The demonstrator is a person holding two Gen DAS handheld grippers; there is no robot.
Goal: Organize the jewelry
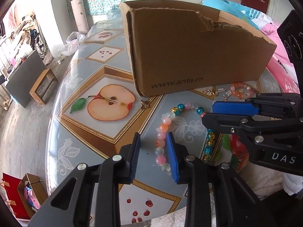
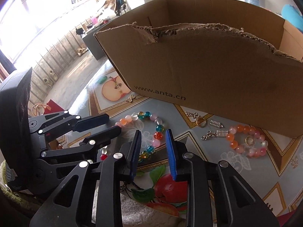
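A long bead necklace (image 1: pixel 166 121) of pink, orange, teal and yellow beads lies on the patterned table; it also shows in the right wrist view (image 2: pixel 149 130). My left gripper (image 1: pixel 153 138) is open, its right pad just beside the necklace's left strand. My right gripper (image 2: pixel 153 134) is open over the necklace's right strand, and shows from the side in the left wrist view (image 1: pixel 208 109). A pink-orange bracelet (image 2: pixel 246 141) with a gold ring (image 2: pixel 249 140) lies near the torn cardboard box (image 2: pixel 208 71). The box's inside is hidden.
A gold butterfly charm (image 2: pixel 130 97), a chain with a ring (image 2: pixel 197 118) and silver clasps (image 2: pixel 216 123) lie in front of the box. The table edge (image 1: pixel 55 113) drops off to the left. A bed with pink bedding (image 1: pixel 280 37) stands at the right.
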